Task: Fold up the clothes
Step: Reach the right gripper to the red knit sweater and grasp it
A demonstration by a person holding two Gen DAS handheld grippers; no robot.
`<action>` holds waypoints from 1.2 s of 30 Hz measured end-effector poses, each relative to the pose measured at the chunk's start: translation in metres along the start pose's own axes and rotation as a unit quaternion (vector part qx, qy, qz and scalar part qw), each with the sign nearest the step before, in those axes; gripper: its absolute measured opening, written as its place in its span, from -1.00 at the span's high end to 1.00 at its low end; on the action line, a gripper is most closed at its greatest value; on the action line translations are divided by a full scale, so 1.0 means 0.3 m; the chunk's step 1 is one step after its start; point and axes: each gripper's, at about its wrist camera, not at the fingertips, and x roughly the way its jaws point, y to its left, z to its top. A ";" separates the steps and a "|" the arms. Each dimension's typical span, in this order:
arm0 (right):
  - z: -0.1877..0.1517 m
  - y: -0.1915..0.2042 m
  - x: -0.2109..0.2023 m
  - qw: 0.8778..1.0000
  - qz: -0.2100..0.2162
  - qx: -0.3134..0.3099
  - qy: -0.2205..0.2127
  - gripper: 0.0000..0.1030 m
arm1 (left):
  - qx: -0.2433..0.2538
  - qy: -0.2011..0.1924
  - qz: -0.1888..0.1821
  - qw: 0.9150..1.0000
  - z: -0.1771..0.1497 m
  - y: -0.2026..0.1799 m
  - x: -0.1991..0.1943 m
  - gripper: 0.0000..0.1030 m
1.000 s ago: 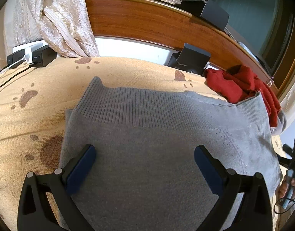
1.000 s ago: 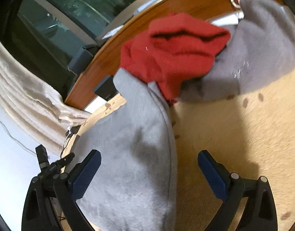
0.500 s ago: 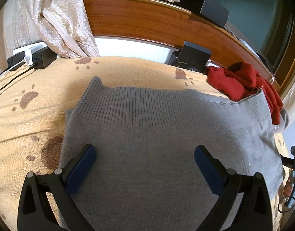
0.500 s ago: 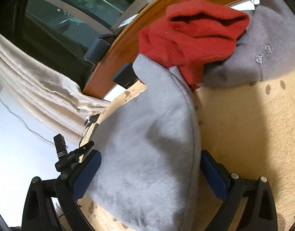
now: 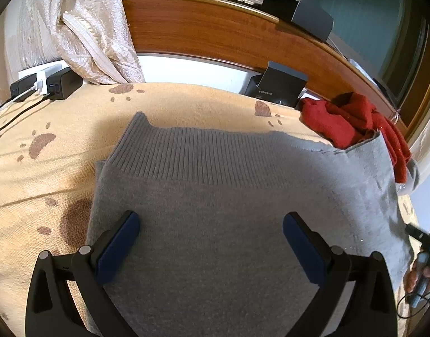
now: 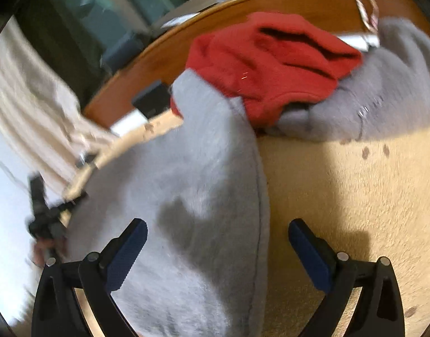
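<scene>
Jaws, your left gripper (image 5: 209, 238): spread wide, holding nothing, poised over the grey sweater (image 5: 229, 210), whose ribbed band lies ahead of them. Jaws, your right gripper (image 6: 217, 250): equally wide, empty, straddling the sweater's seamed edge; cloth under the left finger, tan paw-print blanket (image 6: 355, 196) under the right. Red garment (image 6: 271, 59): crumpled ahead of the right jaws, atop another grey piece (image 6: 397, 98). Black box (image 5: 279, 87): beyond, against the wooden board (image 5: 215, 31).
</scene>
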 end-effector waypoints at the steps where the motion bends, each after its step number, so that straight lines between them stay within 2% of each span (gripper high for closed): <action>1: -0.003 0.013 0.006 1.000 -0.010 -0.014 0.003 -0.99 | -0.005 0.003 0.000 1.000 0.006 0.004 -0.007 -0.99; 3: -0.003 0.014 0.009 1.000 -0.014 -0.017 0.001 -0.99 | -0.018 0.005 0.005 1.000 0.022 0.012 -0.034 -0.99; 5: 0.003 -0.005 0.002 1.000 -0.012 0.005 -0.008 -0.99 | -0.024 -0.013 0.020 0.999 0.037 0.023 -0.078 -0.99; 8: 0.022 -0.015 -0.055 0.998 -0.029 0.036 -0.045 -0.99 | -0.047 -0.023 0.037 0.998 0.062 0.054 -0.112 -0.99; 10: 0.042 0.017 -0.128 0.996 -0.007 0.025 -0.091 -0.99 | -0.067 -0.020 0.024 0.997 0.076 0.071 -0.108 -0.99; 12: 0.079 0.053 -0.180 0.992 0.040 0.010 -0.118 -0.99 | -0.084 -0.014 0.011 0.996 0.088 0.077 -0.090 -0.99; 14: 0.131 0.073 -0.176 0.991 0.073 0.002 -0.112 -0.99 | -0.101 -0.007 -0.003 0.995 0.090 0.076 -0.059 -0.99; 18: 0.253 0.028 -0.061 0.993 0.085 0.052 -0.067 -0.99 | -0.130 0.001 -0.021 0.991 0.065 0.073 0.008 -0.99; 23: 0.373 0.073 0.037 0.989 0.110 0.062 -0.074 -0.99 | -0.095 -0.018 0.001 0.995 0.044 0.043 0.019 -0.99; 25: 0.422 0.118 0.078 0.987 0.137 0.051 -0.073 -0.99 | -0.086 -0.023 0.009 0.996 0.040 0.036 0.022 -0.99; 28: 0.494 0.215 0.209 0.988 0.151 0.023 -0.034 -0.99 | -0.082 -0.026 0.012 0.996 0.035 0.036 0.024 -0.99; 30: 0.542 0.279 0.326 0.991 0.133 0.005 0.003 -0.99 | -0.084 -0.028 0.008 0.996 0.032 0.041 0.021 -0.99; 36: 0.567 0.237 0.411 0.999 0.036 -0.005 0.030 -0.99 | -0.106 -0.042 -0.027 0.993 0.023 0.072 0.008 -0.99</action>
